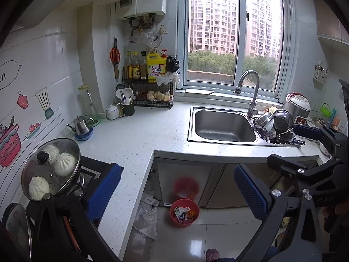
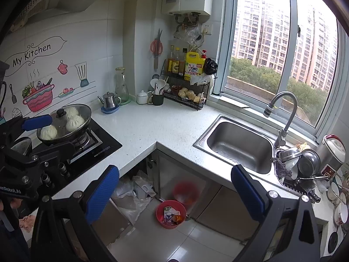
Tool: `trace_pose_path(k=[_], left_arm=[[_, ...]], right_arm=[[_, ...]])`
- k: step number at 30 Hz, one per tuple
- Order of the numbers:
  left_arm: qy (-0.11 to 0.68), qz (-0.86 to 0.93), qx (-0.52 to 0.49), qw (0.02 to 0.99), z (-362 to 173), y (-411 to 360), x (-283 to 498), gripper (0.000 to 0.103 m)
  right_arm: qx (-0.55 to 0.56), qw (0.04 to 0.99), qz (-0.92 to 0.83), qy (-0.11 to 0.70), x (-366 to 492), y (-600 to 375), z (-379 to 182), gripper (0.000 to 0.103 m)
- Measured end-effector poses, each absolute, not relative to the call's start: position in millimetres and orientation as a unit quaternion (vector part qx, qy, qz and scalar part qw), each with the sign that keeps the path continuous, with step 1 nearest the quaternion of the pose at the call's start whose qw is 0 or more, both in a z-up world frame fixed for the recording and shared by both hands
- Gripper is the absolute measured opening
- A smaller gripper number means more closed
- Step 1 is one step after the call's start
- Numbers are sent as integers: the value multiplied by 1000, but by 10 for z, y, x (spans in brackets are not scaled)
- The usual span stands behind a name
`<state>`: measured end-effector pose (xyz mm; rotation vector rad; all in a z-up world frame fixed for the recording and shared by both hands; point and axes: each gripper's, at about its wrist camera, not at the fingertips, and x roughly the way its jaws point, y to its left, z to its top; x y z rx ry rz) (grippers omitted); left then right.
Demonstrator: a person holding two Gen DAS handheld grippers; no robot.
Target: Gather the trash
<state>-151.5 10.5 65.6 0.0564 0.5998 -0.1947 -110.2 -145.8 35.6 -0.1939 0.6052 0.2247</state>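
At the lower left of the left wrist view, a pan (image 1: 51, 170) under a glass lid holds 3 white buns on the black stove (image 1: 96, 170). Right of it, the left claw (image 1: 177, 193) fills the bottom of the frame, its 2 blue pads spread wide with nothing between them. Seen through that gap, low in the centre, a red bin (image 1: 184, 212) stands on the tiled floor with crumpled wrappers (image 1: 182, 212) inside, well below the claw and apart from it. Loose plastic bags (image 1: 146, 216) lie just left of the bin, under the counter (image 1: 135, 139). The steel sink (image 1: 224, 125) sits at centre right, with stacked pots (image 1: 274, 120) beside it.

In the right wrist view the left claw's tool shows at the left edge, one blue pad (image 2: 37, 122) in front of the pan (image 2: 65, 123). The right claw (image 2: 175, 193) spans the bottom, also released and holding nothing. The bin (image 2: 171, 214) appears between its pads, slightly left of centre, on the floor far beneath. The sink (image 2: 240, 146) lies at the right.
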Motion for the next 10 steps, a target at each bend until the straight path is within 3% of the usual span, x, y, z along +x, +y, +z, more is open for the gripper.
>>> trace_pose_path(k=[10], left_arm=[[293,-100,30,950,671,28,-1579,103]], right_arm=[[-95,942,112,301,-1127,-1492,347,102]])
